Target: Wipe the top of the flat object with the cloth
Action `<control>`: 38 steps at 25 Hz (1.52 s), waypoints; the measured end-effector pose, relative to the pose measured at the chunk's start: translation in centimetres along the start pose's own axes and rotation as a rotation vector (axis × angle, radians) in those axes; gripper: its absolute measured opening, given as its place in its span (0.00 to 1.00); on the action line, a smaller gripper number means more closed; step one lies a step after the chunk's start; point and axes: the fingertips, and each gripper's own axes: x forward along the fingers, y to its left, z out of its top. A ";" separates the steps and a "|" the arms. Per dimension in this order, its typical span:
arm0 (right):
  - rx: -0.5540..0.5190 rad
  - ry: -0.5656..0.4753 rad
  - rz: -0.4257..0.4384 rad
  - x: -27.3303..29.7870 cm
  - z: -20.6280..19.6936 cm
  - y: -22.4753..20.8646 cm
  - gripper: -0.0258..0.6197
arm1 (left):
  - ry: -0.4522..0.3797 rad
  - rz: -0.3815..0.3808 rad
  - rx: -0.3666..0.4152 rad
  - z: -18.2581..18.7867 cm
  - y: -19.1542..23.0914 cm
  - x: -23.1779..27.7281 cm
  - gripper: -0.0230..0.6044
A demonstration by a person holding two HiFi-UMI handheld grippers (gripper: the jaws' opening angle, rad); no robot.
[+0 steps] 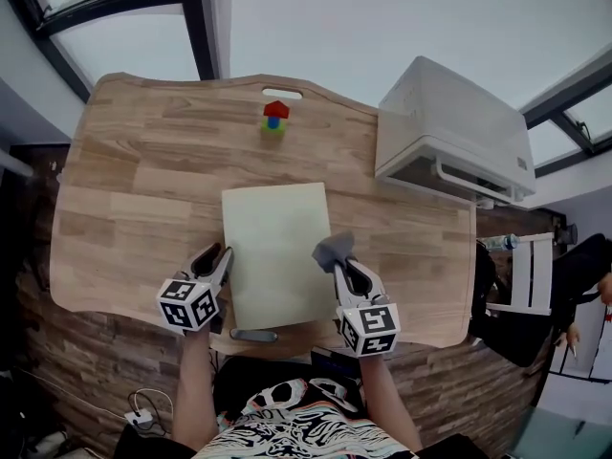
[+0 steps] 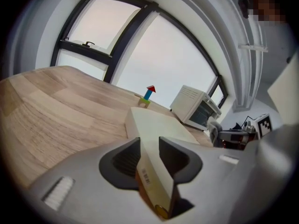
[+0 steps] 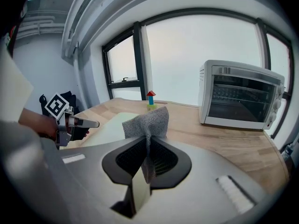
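Note:
A cream flat board [image 1: 275, 251] lies on the wooden table [image 1: 134, 180], in front of me. My left gripper [image 1: 225, 256] sits at the board's left edge. In the left gripper view its jaws [image 2: 149, 146] stand partly apart, and the board's [image 2: 159, 122] near edge reaches in between them. My right gripper [image 1: 337, 266] is at the board's right edge, shut on a grey knitted cloth [image 1: 333, 250]. In the right gripper view the cloth [image 3: 148, 120] sticks up out of the gripper [image 3: 147, 148]. The board [image 3: 112, 125] lies just beyond it to the left.
A small toy block tower [image 1: 275, 116] with a red top stands at the table's far side. A white toaster oven [image 1: 449, 132] fills the far right corner. A grey handle-like object [image 1: 253, 335] lies at the table's front edge. A white rack [image 1: 521, 275] stands beyond the table's right end.

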 end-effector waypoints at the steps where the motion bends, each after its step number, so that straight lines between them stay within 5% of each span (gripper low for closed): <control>1: -0.003 0.005 0.003 0.2 -0.1 0.0 0.08 | 0.003 -0.003 -0.006 -0.1 0.0 0.2 0.25; 27: -0.110 0.107 0.052 3.5 -2.7 1.8 0.08 | -0.038 -0.027 -0.224 -0.9 0.6 1.6 0.31; 38: -0.150 0.151 0.052 4.7 -3.3 2.0 0.08 | -0.043 -0.008 -0.237 -1.1 1.2 1.5 0.36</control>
